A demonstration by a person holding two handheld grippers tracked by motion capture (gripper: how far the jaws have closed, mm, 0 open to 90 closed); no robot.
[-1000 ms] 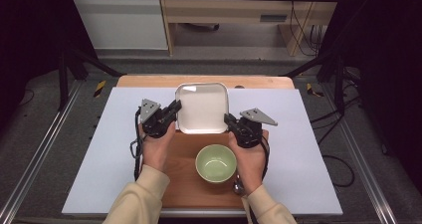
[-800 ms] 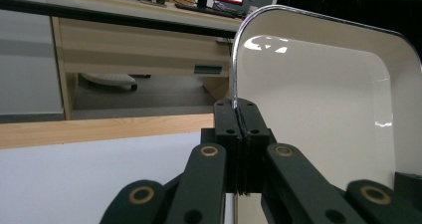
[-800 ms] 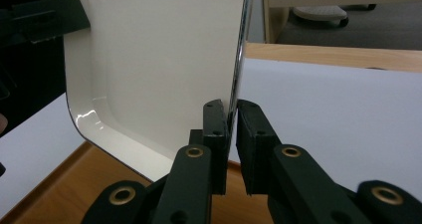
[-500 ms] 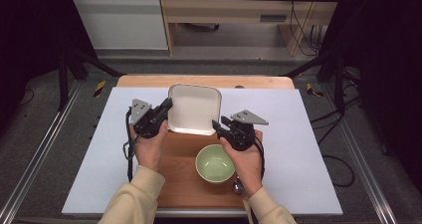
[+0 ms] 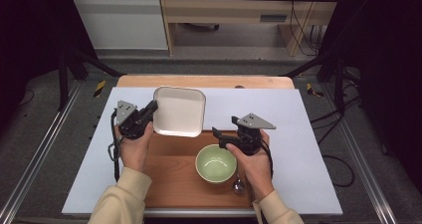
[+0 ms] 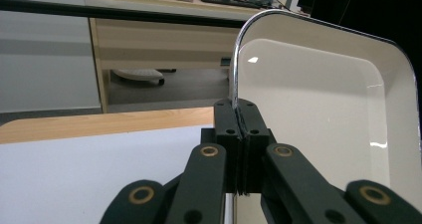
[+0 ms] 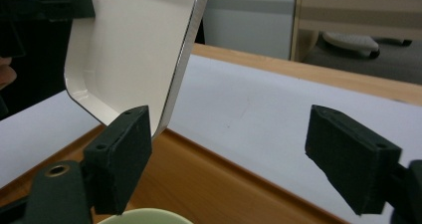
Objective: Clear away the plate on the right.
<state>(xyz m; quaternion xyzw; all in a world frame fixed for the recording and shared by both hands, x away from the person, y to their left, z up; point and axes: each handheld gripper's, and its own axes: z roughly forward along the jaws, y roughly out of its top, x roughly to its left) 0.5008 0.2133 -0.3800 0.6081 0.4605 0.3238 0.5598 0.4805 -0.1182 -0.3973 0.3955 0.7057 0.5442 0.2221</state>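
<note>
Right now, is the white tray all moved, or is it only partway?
Only partway. Done: the left tool has clamped the white tray by its rim and lifted it, so it hangs tilted above the white mat. In hand: that tray is in the air. The right tool is open, near the green bowl. Left: setting the tray down; the bowl sits on the wooden board.

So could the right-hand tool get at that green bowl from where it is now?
Probably yes. The right tool is open and sits just behind the green bowl on the wooden board, with nothing between them. The white tray is held up by the left tool, off to the side.
</note>
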